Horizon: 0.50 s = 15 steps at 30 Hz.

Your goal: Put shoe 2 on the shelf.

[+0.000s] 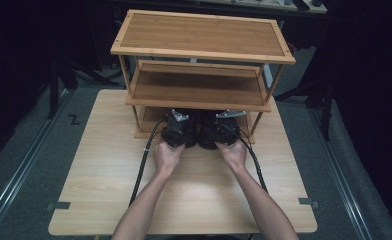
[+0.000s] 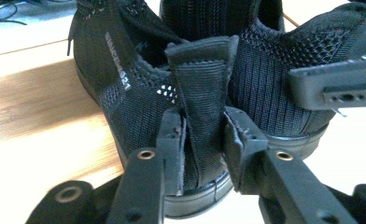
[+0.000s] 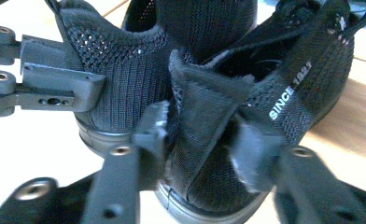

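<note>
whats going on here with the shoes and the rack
A person holds a gripper in each hand at the bottom tier of a wooden shoe rack on the table. The left gripper and the right gripper each straddle the heel tab of a black mesh sneaker, the left sneaker and the right sneaker, side by side.

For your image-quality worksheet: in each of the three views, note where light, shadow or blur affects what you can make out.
High view: the room around the table is dark, and the shoes sit in the shelf's shadow. Left gripper view: sharp, with bright glare on the wood. Right gripper view: the jaws are smeared by blur, the background washed out.
</note>
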### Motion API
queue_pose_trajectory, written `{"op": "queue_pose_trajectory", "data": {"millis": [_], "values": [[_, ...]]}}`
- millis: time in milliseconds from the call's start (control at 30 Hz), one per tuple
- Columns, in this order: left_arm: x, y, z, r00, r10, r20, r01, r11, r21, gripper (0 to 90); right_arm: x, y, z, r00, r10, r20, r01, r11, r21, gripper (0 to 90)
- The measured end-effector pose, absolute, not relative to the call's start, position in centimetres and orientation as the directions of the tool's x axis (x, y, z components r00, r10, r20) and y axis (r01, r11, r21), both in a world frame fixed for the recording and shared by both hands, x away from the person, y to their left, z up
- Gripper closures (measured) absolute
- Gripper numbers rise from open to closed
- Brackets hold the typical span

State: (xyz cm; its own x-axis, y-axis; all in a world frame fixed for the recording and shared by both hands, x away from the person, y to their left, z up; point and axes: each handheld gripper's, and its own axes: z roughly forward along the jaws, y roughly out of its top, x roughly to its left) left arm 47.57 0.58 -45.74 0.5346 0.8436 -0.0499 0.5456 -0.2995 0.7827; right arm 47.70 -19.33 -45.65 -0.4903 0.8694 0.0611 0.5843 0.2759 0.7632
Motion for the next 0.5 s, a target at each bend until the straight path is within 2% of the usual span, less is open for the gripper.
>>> {"op": "queue_pose_trajectory", "data": {"millis": [33, 67, 100, 133, 167, 267, 367, 500], "values": [[47.5, 0.7, -45.6, 0.535, 0.843, -0.051, 0.544, -0.298, 0.784, 63.2, 47.6, -19.3, -45.6, -0.488, 0.871, 0.054, 0.580, 0.277, 0.766, 48.7], [47.5, 0.8, -45.6, 0.535, 0.843, -0.053, 0.544, -0.296, 0.785, 54.4, 47.2, -19.5, -45.3, -0.491, 0.870, 0.044, 0.570, 0.282, 0.772, 43.7], [47.4, 0.9, -45.5, 0.537, 0.842, -0.053, 0.543, -0.297, 0.786, 54.4, 47.2, -19.5, -45.3, -0.491, 0.870, 0.044, 0.570, 0.282, 0.772, 43.7], [47.2, 1.1, -45.4, 0.538, 0.841, -0.054, 0.539, -0.294, 0.789, 48.5, 46.6, -19.9, -45.1, -0.493, 0.869, 0.046, 0.556, 0.273, 0.785, 41.3], [46.9, 1.4, -45.4, 0.539, 0.841, -0.054, 0.532, -0.290, 0.796, 48.5, 46.6, -19.9, -45.1, -0.493, 0.869, 0.046, 0.556, 0.273, 0.785, 41.3], [46.0, 2.4, -45.2, 0.544, 0.836, -0.068, 0.521, -0.273, 0.809, 41.0, 45.0, -21.7, -44.7, -0.497, 0.865, 0.070, 0.532, 0.240, 0.812, 41.1], [44.5, 3.9, -45.5, 0.560, 0.825, -0.078, 0.510, -0.269, 0.817, 39.1, 43.8, -22.8, -44.7, -0.497, 0.863, 0.084, 0.526, 0.223, 0.821, 42.4], [41.4, 6.9, -47.9, 0.542, 0.835, -0.093, 0.522, -0.249, 0.816, 37.7, 40.8, -25.7, -46.5, -0.468, 0.882, 0.060, 0.525, 0.222, 0.822, 47.8]]}}
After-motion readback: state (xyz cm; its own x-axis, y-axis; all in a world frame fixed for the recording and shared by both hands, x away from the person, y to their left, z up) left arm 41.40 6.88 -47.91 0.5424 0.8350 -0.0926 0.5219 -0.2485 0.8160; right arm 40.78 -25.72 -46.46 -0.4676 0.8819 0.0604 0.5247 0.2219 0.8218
